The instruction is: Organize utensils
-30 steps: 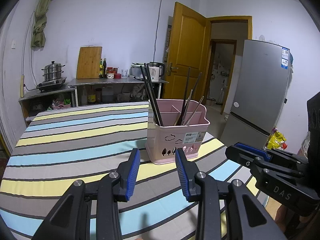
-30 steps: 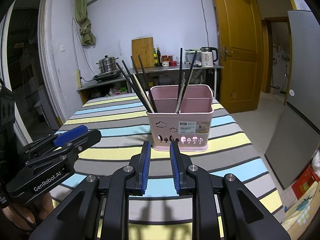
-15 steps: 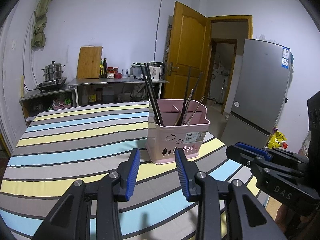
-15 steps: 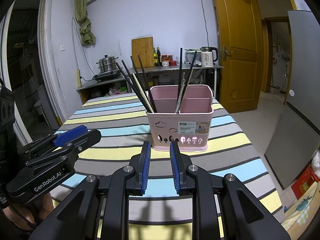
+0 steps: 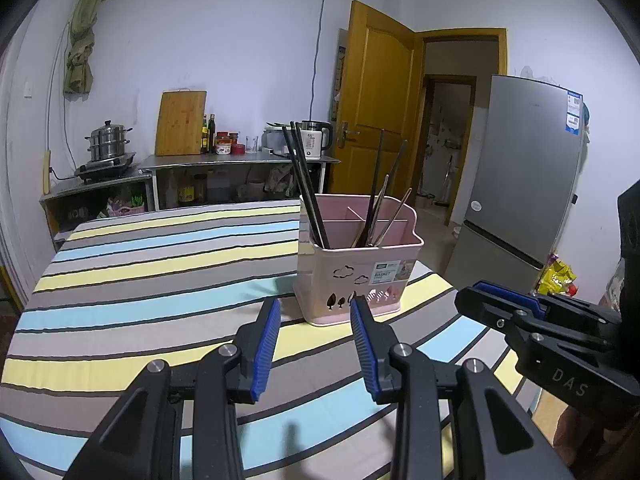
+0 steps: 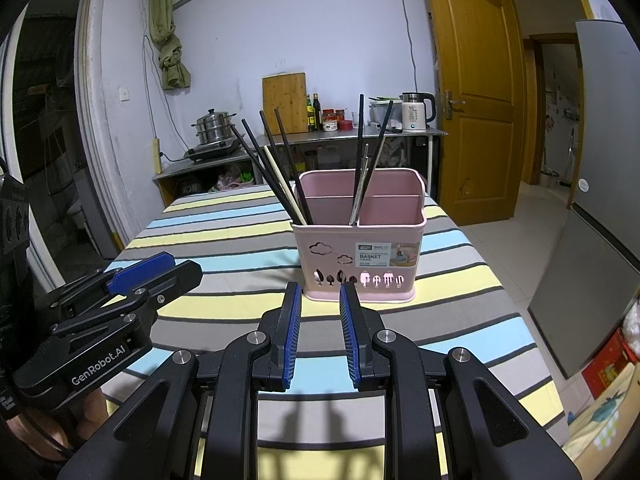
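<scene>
A pink utensil basket [image 5: 356, 276] [image 6: 358, 256] with divided compartments stands on the striped tablecloth [image 5: 160, 272] [image 6: 224, 248]. Several dark chopsticks [image 5: 306, 184] [image 6: 276, 172] lean in its left compartment. More chopsticks and thin metal utensils [image 5: 380, 204] [image 6: 366, 168] stand in the middle compartment. My left gripper [image 5: 316, 312] is open and empty, just in front of the basket. My right gripper [image 6: 320, 296] is open with a narrower gap, empty, also in front of the basket. Each gripper shows at the side of the other's view [image 5: 520, 316] [image 6: 140, 276].
A steel counter [image 5: 240, 160] at the back wall holds a steamer pot [image 5: 107, 144], a cutting board [image 5: 181, 122], bottles and a kettle [image 5: 316, 140]. A grey fridge [image 5: 520, 184] and an open wooden door [image 5: 376, 120] stand to the right of the table.
</scene>
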A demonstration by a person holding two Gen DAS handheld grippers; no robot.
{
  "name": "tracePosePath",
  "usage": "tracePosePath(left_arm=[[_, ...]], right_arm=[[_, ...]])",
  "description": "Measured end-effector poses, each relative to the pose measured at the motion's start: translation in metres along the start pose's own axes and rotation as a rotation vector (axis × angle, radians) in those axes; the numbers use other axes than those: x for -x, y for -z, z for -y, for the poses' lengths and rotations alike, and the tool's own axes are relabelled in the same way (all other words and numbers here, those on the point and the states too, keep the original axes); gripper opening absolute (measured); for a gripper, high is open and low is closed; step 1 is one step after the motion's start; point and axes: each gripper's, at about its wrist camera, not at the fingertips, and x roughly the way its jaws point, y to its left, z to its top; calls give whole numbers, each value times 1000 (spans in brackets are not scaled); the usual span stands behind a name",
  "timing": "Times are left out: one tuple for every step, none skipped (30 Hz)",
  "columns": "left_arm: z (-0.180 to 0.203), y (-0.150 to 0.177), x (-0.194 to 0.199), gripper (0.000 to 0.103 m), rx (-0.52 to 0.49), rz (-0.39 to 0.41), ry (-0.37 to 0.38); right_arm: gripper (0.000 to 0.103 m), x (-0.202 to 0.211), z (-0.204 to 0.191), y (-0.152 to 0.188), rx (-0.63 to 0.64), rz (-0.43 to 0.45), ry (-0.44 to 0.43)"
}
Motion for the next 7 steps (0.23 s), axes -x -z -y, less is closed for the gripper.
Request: tracePosePath(left_arm=[[0,0,0,36,1,0,1],[0,1,0,36,3,0,3],[-1,1,0,36,4,0,5],[-1,1,0,36,5,0,6],[-1,1,-1,36,5,0,6],[-1,1,-1,36,6,-1,8],[-2,1,-1,36,8,-3,10]], right_arm=[[21,0,0,0,0,0,1],[21,0,0,0,0,0,1],[21,0,0,0,-1,0,0],[21,0,0,0,-1,0,0],[21,0,0,0,-1,0,0],[21,0,0,0,0,-1,0],[21,0,0,0,0,0,0]])
